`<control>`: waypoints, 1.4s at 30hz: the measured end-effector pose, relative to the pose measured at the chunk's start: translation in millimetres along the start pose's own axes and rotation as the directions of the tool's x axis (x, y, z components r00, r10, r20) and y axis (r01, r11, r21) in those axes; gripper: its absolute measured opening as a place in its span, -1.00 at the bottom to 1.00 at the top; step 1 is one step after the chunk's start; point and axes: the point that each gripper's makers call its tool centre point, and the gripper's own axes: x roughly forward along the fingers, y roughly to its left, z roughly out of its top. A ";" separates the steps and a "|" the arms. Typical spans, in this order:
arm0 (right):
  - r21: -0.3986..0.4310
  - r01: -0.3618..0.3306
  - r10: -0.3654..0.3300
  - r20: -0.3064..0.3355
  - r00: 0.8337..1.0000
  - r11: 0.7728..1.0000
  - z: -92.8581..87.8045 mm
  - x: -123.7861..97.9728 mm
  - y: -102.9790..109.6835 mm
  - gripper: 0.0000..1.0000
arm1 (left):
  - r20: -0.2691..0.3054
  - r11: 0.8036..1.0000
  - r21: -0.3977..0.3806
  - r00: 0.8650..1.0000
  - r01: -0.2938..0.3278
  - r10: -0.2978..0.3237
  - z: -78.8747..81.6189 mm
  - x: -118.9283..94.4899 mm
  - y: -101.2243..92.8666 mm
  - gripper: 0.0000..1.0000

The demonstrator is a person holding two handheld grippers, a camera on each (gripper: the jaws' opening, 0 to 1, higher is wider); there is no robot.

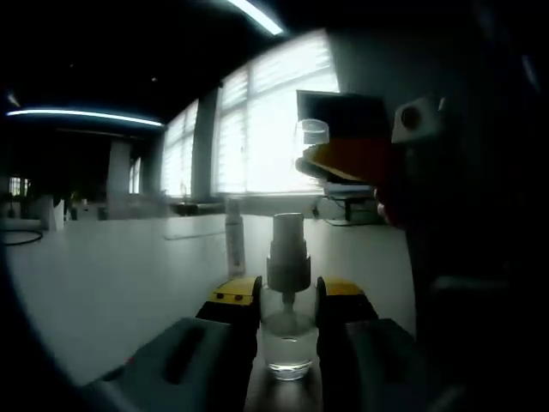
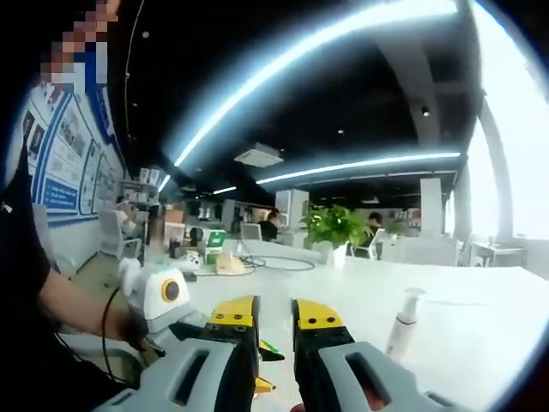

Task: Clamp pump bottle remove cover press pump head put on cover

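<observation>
A clear pump bottle (image 1: 287, 339) with a grey pump head (image 1: 288, 249) stands upright between the yellow-tipped jaws of my left gripper (image 1: 288, 296), which is shut on its body. The pump head is bare. Up and to the right, my right gripper (image 1: 343, 159) comes in with orange jaws, and a small clear cover (image 1: 311, 135) sits at their tips, above the bottle. In the right gripper view, my right gripper (image 2: 276, 316) shows its jaws drawn close with a narrow gap; the clear cover is hard to make out there. The left gripper (image 2: 167, 292) lies low on the left, held by a person's hand (image 2: 129, 330).
A second slim white spray bottle (image 1: 234, 236) (image 2: 401, 324) stands on the white table (image 1: 111, 275) (image 2: 480, 318). Bright windows (image 1: 266, 129) are behind. Desks with clutter, cables, a green plant (image 2: 334, 225) and seated people are at the far side.
</observation>
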 end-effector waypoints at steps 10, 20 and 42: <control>-0.021 0.078 -0.078 -0.028 0.997 0.997 -12.2 -10.3 -15.2 -0.80 | 0.001 1.000 0.003 1.000 -0.001 0.001 0.1 0.0 0.1 -0.67; 0.040 0.223 -0.222 -0.027 0.975 0.974 -24.3 -40.2 -55.8 -0.80 | 0.000 1.000 0.004 1.000 -0.001 0.001 0.1 0.0 0.0 -0.67; 0.045 0.382 -0.374 -0.122 0.919 0.923 -63.0 -68.8 -95.3 -0.80 | -0.001 1.000 0.001 1.000 -0.003 0.003 -0.3 0.2 0.5 -0.67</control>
